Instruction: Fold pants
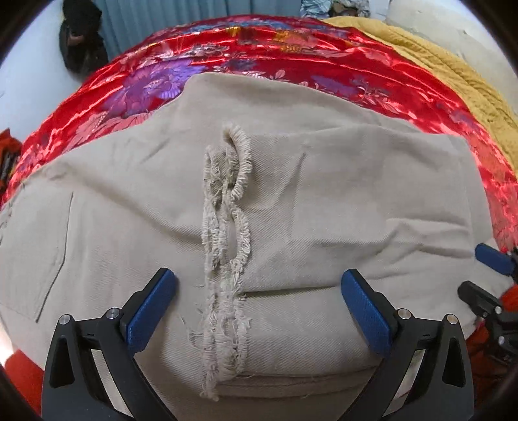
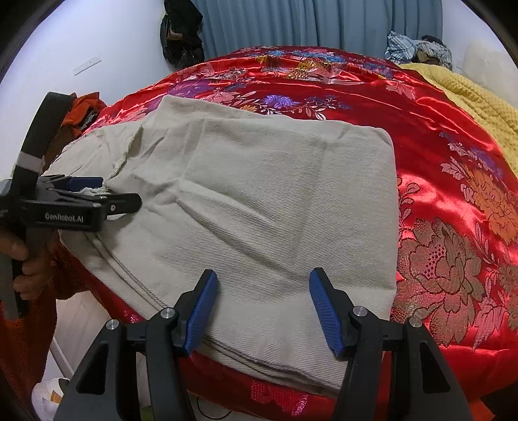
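Beige pants [image 1: 291, 210] lie folded on a red floral bedspread [image 1: 259, 61]; their frayed hems [image 1: 226, 226] run down the middle of the left wrist view. My left gripper [image 1: 257, 301] is open, its blue fingers [image 1: 152, 307] just above the fabric on either side of the frayed hems. My right gripper [image 2: 262, 311] is open over the near edge of the folded pants [image 2: 259, 200]. The left gripper also shows from the side in the right wrist view [image 2: 97, 194], low over the frayed edge. The right gripper's blue finger [image 1: 495, 259] shows at the right edge of the left wrist view.
A yellow blanket [image 2: 479, 100] lies at the bed's far right. The bedspread [image 2: 453, 194] extends right of the pants. A dark bag [image 2: 181, 35] hangs on the wall by a blue curtain [image 2: 307, 22]. Bundled clothes [image 2: 417, 48] lie at the back. The bed edge drops off on the near side.
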### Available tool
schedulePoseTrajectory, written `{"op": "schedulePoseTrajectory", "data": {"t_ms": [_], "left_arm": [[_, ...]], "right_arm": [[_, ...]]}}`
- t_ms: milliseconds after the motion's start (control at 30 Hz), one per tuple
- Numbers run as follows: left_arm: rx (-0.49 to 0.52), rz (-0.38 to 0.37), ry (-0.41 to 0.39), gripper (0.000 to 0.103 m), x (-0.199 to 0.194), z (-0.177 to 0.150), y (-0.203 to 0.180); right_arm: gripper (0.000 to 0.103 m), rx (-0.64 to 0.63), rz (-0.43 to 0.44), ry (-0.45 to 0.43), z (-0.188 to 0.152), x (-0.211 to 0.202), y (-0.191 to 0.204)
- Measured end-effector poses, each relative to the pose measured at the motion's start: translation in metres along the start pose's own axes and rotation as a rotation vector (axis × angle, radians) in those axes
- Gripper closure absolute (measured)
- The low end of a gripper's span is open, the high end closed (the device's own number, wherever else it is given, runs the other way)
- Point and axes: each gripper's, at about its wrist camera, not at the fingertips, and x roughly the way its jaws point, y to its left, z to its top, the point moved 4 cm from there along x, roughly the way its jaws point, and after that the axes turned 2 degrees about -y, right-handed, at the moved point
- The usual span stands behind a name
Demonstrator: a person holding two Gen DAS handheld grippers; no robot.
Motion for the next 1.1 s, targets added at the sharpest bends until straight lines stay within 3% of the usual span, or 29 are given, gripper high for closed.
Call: {"op": "schedulePoseTrajectory", "data": {"t_ms": [67, 233, 333, 367, 400, 500, 633, 767, 800, 1000, 1100], "left_arm": [[-0.003, -0.008, -0.007, 0.0, 0.001, 0.001, 0.001], [-0.002, -0.008, -0.029, 0.0, 0.0, -0.002, 0.001], [0.0, -0.009, -0.031, 0.001, -0.001, -0.004, 0.001], [0.008, -0.005, -0.027, 0.001, 0.0, -0.004, 0.001], [0.013, -0.002, -0.036, 0.001, -0.001, -0.005, 0.0], [0.005, -0.014, -0.031, 0.001, -0.002, -0.005, 0.002], [-0.011, 0.002, -0.011, 0.0, -0.006, -0.004, 0.003], [-0.051, 0.039, -0.01, 0.001, -0.023, -0.011, 0.011], [-0.056, 0.032, -0.009, 0.001, -0.026, -0.015, 0.014], [-0.047, 0.022, -0.008, 0.001, -0.02, -0.023, 0.02], [-0.034, 0.035, -0.019, 0.0, -0.019, -0.023, 0.017]], "right_arm": [[0.044, -0.011, -0.029, -0.014, 0.005, -0.009, 0.003], [0.044, 0.006, -0.017, -0.165, 0.016, -0.045, 0.01], [0.044, 0.014, 0.022, -0.101, 0.008, -0.03, 0.012], [0.043, 0.022, 0.036, -0.01, -0.001, -0.011, 0.012], [0.043, 0.023, 0.04, 0.019, -0.006, -0.003, 0.011], [0.044, 0.021, 0.04, -0.009, 0.001, -0.01, 0.011], [0.044, 0.114, 0.037, -0.12, 0.008, -0.035, -0.008], [0.043, 0.223, 0.095, -0.008, -0.01, -0.013, -0.03], [0.043, 0.227, 0.096, -0.014, -0.01, -0.013, -0.031], [0.043, 0.279, 0.099, -0.132, 0.041, -0.041, -0.036], [0.043, 0.268, 0.093, -0.14, 0.068, -0.037, -0.037]]}}
